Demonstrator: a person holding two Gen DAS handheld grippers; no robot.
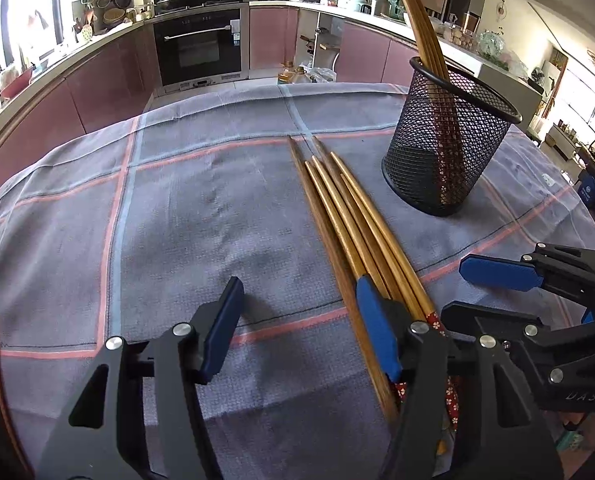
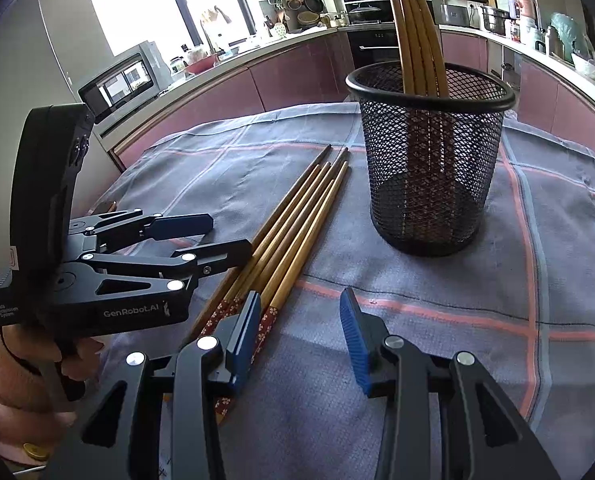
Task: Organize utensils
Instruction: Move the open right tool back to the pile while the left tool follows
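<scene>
Chopsticks [image 2: 293,232], a loose bundle on the cloth-covered desk [image 2: 417,360] beside the mesh holder [image 2: 429,168]: light, stiff, smooth, likely to roll; best pinched near the patterned ends, both the left gripper [image 1: 297,320] and right gripper [image 2: 303,332] being wide open and empty.

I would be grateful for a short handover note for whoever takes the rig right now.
Left gripper: open, holding nothing, low over the cloth, its right finger against the loose chopsticks' handle ends.
Right gripper: open, holding nothing, just right of the same bundle.
Done: several chopsticks stand in the black mesh holder.
Left: a bundle of loose chopsticks lies on the checked tablecloth beside the holder; pick them up and drop them in.
</scene>
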